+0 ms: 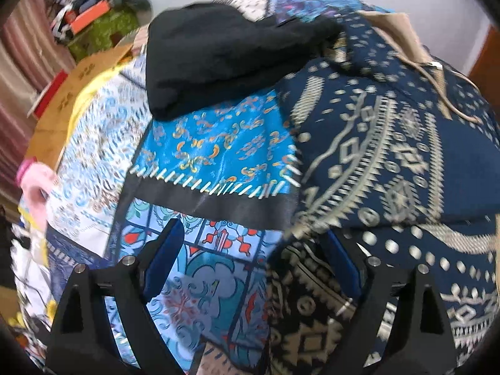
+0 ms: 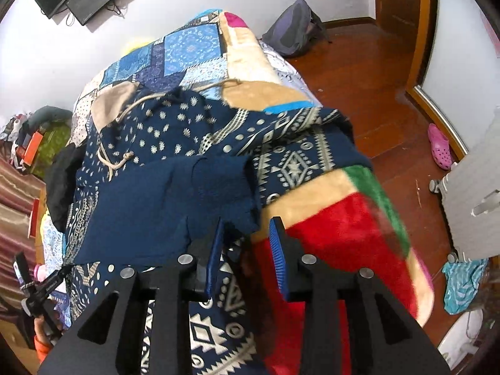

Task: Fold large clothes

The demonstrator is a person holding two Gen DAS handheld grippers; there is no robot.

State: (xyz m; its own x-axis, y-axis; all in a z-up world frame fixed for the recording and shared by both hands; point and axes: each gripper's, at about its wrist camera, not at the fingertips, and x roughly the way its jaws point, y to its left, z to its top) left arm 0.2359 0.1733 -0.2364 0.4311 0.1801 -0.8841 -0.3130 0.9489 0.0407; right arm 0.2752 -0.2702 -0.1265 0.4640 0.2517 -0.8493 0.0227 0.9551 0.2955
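Left wrist view: my left tongs [image 1: 250, 250] hang released, jaws wide apart, over the bed. The navy patterned hoodie [image 1: 390, 156] fills the right half of the frame, its hem reaching down past the right finger. A black garment [image 1: 218, 62] lies at upper centre, on a bright blue satin cloth [image 1: 218, 150]. A patchwork bedcover [image 1: 203, 281] shows between the jaws. Cardboard [image 1: 78, 81] sits at the left edge.

Right wrist view: my right tongs [image 2: 247, 250] are released, jaws parted with nothing between them. The hoodie's plain navy sleeve [image 2: 175, 197] lies folded across the body at centre, its cuff just above the left finger. A red, green and beige blanket [image 2: 337, 228] lies lower right beneath the hoodie. A backpack [image 2: 293, 28] rests on the wooden floor [image 2: 375, 78] at upper right, a pink slipper [image 2: 439, 147] at far right.
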